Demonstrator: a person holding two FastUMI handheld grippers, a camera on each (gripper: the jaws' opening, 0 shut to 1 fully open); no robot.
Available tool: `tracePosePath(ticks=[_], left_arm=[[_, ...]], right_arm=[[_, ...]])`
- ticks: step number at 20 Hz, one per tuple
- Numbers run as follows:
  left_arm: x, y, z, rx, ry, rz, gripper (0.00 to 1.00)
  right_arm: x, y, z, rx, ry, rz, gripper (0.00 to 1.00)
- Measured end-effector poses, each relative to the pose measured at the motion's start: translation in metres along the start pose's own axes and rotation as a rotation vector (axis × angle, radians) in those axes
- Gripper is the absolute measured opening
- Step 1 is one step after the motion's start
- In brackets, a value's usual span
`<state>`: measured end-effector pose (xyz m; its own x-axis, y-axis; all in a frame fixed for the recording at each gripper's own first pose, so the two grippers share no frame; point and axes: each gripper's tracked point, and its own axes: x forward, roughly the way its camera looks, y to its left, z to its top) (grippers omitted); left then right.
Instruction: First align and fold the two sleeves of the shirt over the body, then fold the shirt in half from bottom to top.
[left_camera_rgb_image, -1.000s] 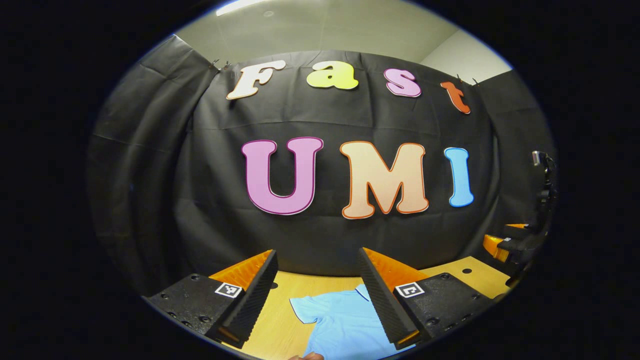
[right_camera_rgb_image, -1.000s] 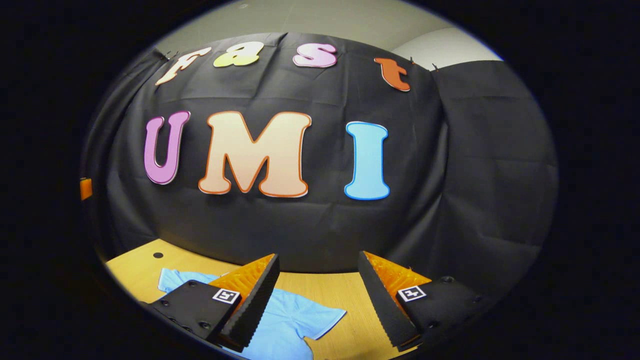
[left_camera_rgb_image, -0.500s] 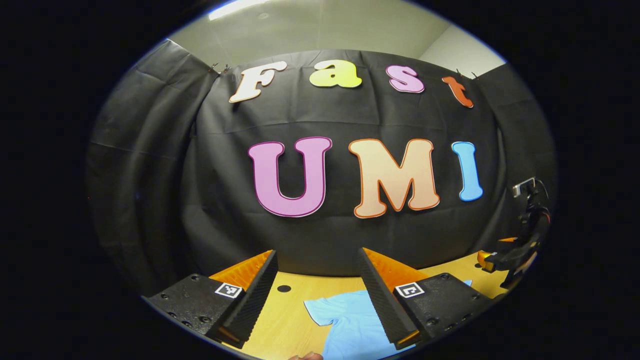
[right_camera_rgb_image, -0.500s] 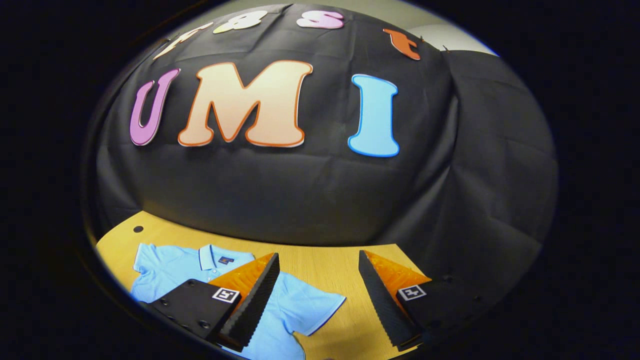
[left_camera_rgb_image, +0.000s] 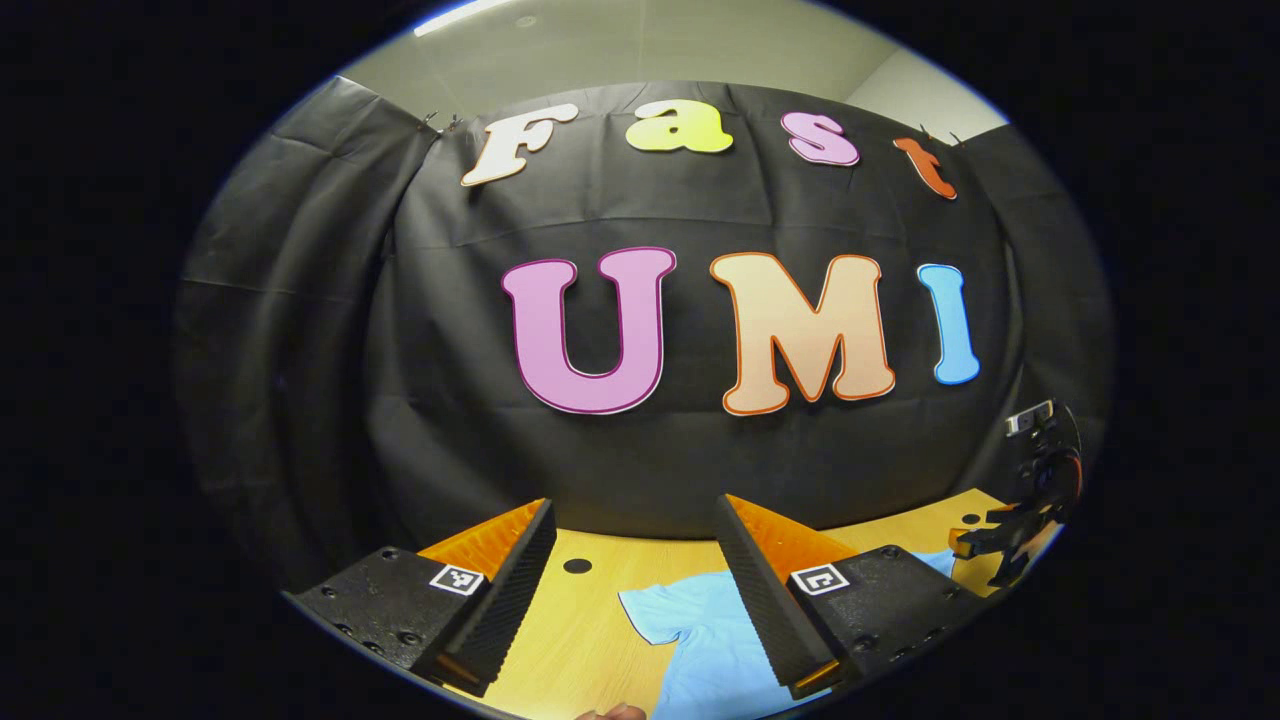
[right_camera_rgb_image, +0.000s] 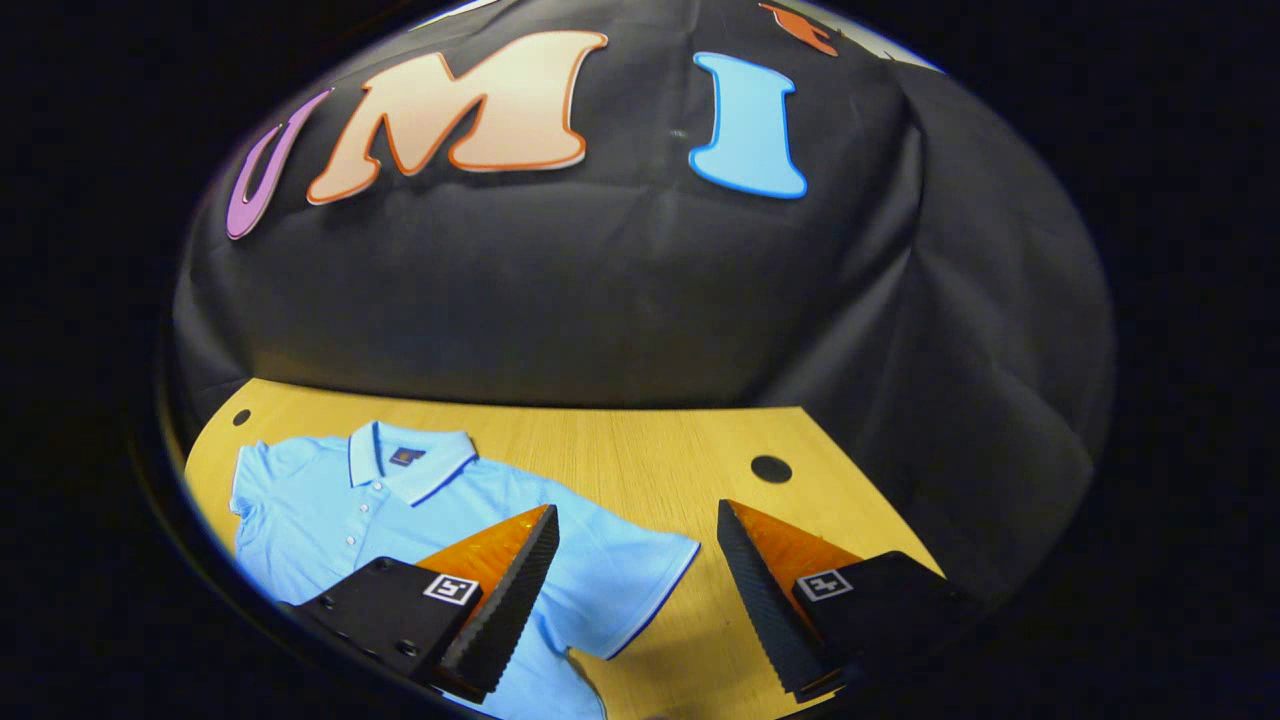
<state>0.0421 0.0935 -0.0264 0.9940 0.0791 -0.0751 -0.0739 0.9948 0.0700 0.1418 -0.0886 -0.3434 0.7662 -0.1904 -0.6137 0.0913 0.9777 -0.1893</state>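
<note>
Wood-grain surface (right_camera_rgb_image: 620, 440) fills the lower half of the right gripper view, and a light blue polo shirt (right_camera_rgb_image: 330, 500) lies flat on it at lower left, collar toward the wall, sleeves spread. The right hand-held gripper (right_camera_rgb_image: 640, 590) hovers released above the shirt's sleeve (right_camera_rgb_image: 630, 580). In the left gripper view, the left hand-held gripper (left_camera_rgb_image: 640, 590) is also released, over the shirt's other sleeve (left_camera_rgb_image: 670, 610).
</note>
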Motion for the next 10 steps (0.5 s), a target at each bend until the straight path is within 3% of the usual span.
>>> tracePosePath(ticks=[10], left_arm=[[0.021,0.009,-0.015,0.019,0.034,0.005,0.95]], right_arm=[[0.04,-0.018,-0.053,0.031,0.153,-0.066,0.99]])
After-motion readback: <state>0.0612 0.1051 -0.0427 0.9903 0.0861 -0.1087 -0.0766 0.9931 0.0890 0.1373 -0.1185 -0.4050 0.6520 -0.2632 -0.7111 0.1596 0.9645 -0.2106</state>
